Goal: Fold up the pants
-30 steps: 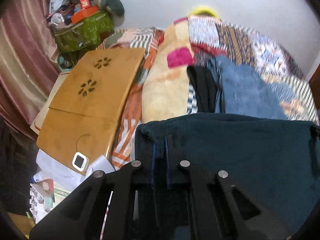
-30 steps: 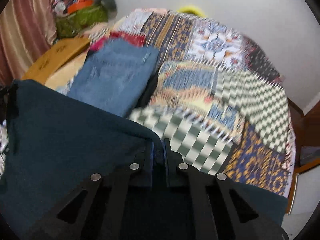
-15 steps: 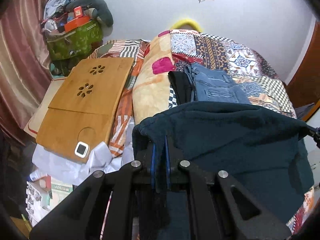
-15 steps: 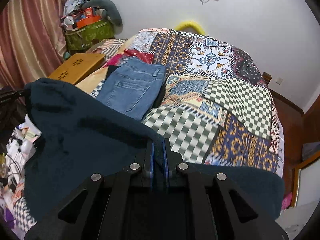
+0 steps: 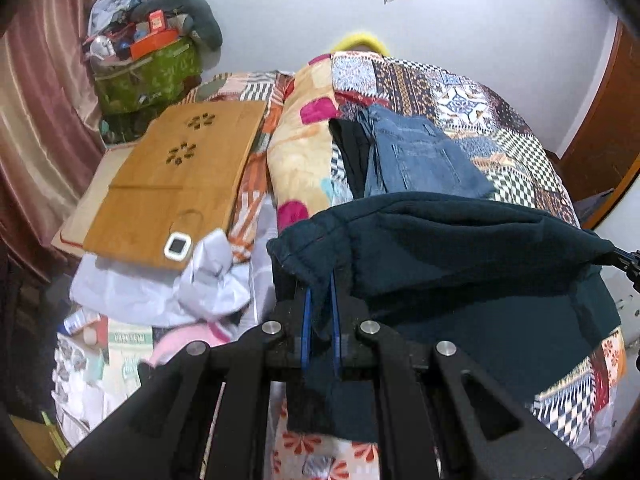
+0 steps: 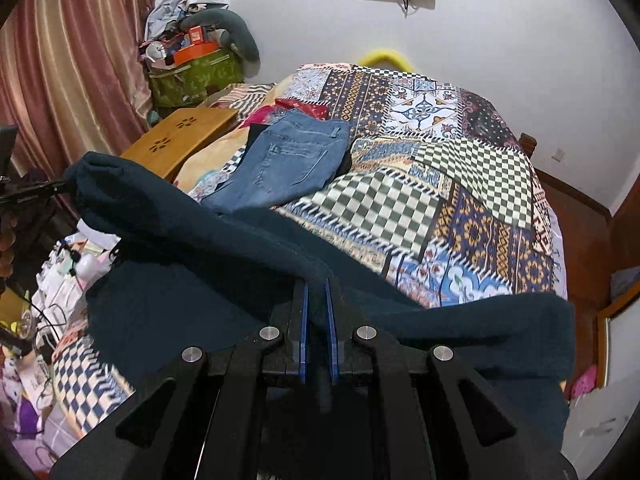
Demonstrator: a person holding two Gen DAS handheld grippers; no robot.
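Dark teal pants [image 5: 460, 248] hang stretched between my two grippers above the near end of the bed. My left gripper [image 5: 320, 300] is shut on the left end of their top edge. My right gripper [image 6: 317, 300] is shut on the right end of that edge; the pants [image 6: 192, 240] sag from there toward the left gripper, seen at the far left of the right wrist view. Their lower part drapes down onto the patchwork bedspread [image 6: 460, 168].
Folded blue jeans [image 5: 416, 156] lie on the bed beyond the pants, also in the right wrist view [image 6: 288, 160]. A wooden lap table [image 5: 176, 184] lies left of the bed on clutter. A green bag [image 5: 148, 72] stands by the curtain. A door is at right.
Both grippers have lifted and pulled back with the pants, so more of the bed and room shows and the pants hang lower in view. Both stay shut on the fabric.
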